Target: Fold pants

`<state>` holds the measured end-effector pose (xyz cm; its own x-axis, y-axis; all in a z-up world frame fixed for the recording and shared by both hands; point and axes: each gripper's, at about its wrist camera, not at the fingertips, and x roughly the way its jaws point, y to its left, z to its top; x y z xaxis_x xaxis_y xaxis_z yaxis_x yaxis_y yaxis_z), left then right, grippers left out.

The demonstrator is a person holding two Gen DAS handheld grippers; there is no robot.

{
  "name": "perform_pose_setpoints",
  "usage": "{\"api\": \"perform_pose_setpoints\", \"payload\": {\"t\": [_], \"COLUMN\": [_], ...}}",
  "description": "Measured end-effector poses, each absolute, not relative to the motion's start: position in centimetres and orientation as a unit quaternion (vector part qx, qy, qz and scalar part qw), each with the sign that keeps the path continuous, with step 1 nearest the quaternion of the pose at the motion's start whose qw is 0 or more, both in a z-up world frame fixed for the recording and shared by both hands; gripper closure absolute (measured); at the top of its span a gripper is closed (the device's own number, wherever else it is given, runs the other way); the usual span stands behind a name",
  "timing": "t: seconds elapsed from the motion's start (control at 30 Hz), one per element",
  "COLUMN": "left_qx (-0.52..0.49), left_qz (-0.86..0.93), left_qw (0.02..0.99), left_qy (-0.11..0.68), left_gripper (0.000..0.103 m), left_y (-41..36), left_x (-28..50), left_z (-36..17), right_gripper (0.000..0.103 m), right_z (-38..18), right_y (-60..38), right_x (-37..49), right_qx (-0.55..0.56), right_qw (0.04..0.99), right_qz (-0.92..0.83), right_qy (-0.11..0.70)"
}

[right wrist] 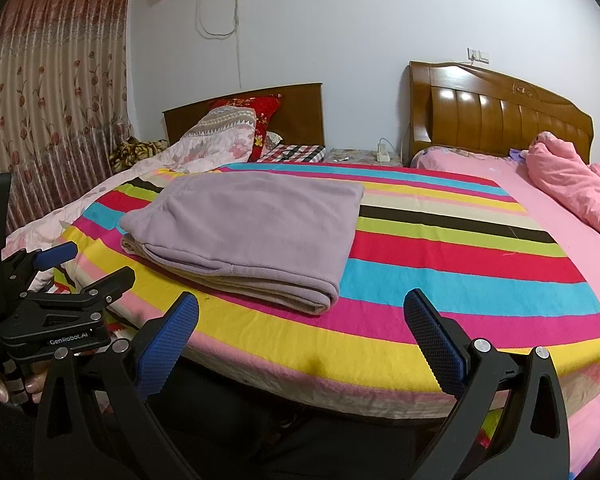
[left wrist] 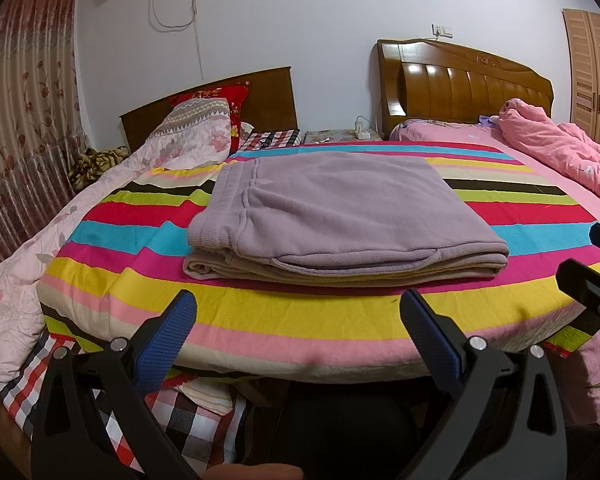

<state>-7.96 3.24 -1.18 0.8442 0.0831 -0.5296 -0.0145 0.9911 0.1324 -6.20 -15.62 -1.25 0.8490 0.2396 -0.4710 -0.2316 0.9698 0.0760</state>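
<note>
Striped blanket covers the bed under the folded lilac pants. They look soft, thick fleece (light, floppy), so I'd pinch the near stacked edge. My left gripper and right gripper both gape wide, empty.

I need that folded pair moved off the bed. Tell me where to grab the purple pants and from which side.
Take the purple pants at the near folded edge, coming in low from the bed's front. All layers stack flush there, so open jaws could probably pinch the whole stack; both grippers already face it.
</note>
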Motion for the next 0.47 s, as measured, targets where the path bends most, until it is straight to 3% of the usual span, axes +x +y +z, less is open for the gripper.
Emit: {"api": "perform_pose_setpoints", "payload": {"t": [0.47], "left_qx": [0.04], "left_qz": [0.034], "left_qw": [0.954], "left_qy": [0.294], "left_gripper": [0.001], "left_y": [4.6], "left_x": [-7.5], "left_z": [-1.7], "right_gripper": [0.004], "right_z": [-1.6], "right_y": [-14.8], "right_x": [-7.0], "right_qx": [0.017], "right_qw": [0.96], "right_qz": [0.119], "right_qy": [0.251]}}
